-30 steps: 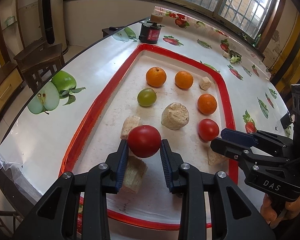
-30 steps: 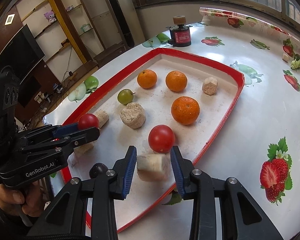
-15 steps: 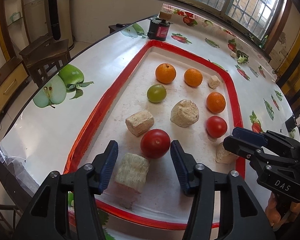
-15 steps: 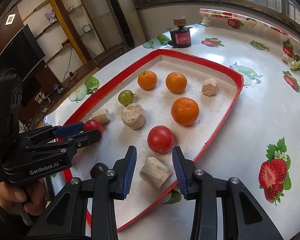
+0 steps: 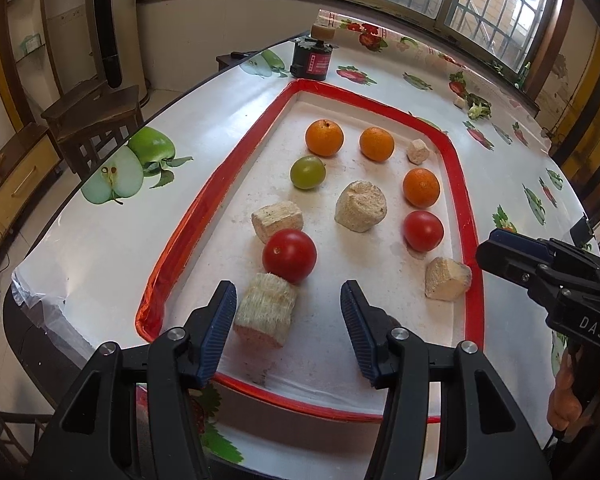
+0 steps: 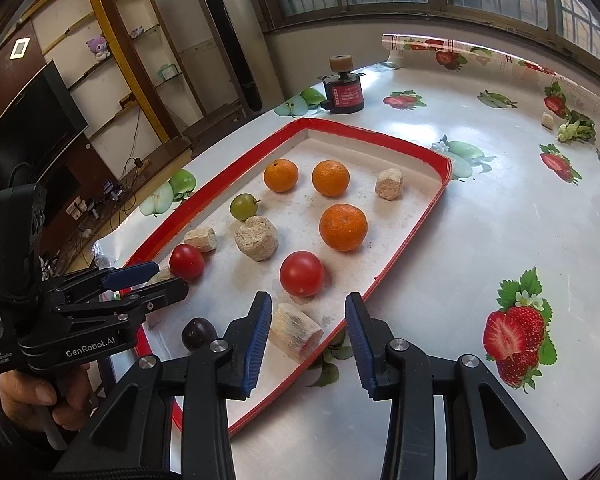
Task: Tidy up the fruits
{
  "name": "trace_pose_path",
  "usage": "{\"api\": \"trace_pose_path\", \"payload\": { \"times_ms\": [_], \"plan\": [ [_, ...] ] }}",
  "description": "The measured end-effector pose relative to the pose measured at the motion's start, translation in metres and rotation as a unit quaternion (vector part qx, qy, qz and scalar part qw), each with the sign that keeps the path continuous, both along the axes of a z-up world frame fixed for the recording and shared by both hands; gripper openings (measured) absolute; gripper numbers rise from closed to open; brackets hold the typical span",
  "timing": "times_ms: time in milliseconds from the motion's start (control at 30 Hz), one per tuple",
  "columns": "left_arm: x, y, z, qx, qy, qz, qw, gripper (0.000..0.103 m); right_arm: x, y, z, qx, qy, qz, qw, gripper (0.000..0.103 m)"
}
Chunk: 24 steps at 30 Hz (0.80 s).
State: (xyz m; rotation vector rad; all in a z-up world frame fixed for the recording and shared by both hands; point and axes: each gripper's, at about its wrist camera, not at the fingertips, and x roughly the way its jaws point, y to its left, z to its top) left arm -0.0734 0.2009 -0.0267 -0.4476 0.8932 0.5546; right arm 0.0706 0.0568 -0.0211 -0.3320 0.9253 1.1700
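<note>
A red-rimmed white tray [image 5: 204, 196] holds three oranges [image 5: 324, 137], a green fruit [image 5: 307, 172], two tomatoes and several tan blocks. My left gripper [image 5: 288, 316] is open and empty, just behind the near tomato [image 5: 289, 255] and a tan block [image 5: 265, 309]. My right gripper [image 6: 306, 338] is open and empty above another tan block [image 6: 296, 332] at the tray's near edge, behind the second tomato [image 6: 301, 273]. A dark plum [image 6: 198, 333] lies in the tray by the left gripper [image 6: 152, 278].
A black and red jar [image 5: 311, 59] stands beyond the tray's far corner. A fruit-print cloth [image 6: 500, 208] covers the table. A small block and greens [image 6: 572, 128] lie at far right. A wooden chair [image 5: 92, 116] stands left of the table.
My left gripper opened, let the tomato go onto the tray and drew back. My right gripper opened, released the tan block and drew back.
</note>
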Motion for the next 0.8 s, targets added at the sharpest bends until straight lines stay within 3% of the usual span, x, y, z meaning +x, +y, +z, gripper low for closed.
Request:
{"api": "trace_pose_path", "payload": {
  "times_ms": [167,300,433,533,800],
  "plan": [
    [-0.008,-0.009,0.002,0.012,0.004,-0.003,0.9999,0.055,0.002,-0.009,0.004,0.005,-0.013,0.002,1.0,0.058],
    [-0.012,-0.018,0.004,0.031,0.009,-0.008,0.9995,0.057,0.004,-0.014,0.006,0.005,-0.021,0.013,1.0,0.066],
    [-0.017,-0.028,0.009,0.056,0.007,-0.01,0.9983,0.077,0.004,-0.017,0.006,0.001,-0.029,0.034,0.999,0.077],
    [-0.019,-0.032,0.013,0.07,0.004,-0.013,0.9974,0.078,0.002,-0.02,0.007,0.0,-0.048,0.05,0.998,0.085],
    [-0.024,-0.037,0.016,0.089,0.001,-0.012,0.9959,0.078,-0.014,-0.024,0.01,-0.005,-0.092,0.103,0.99,0.088]
  ]
}}
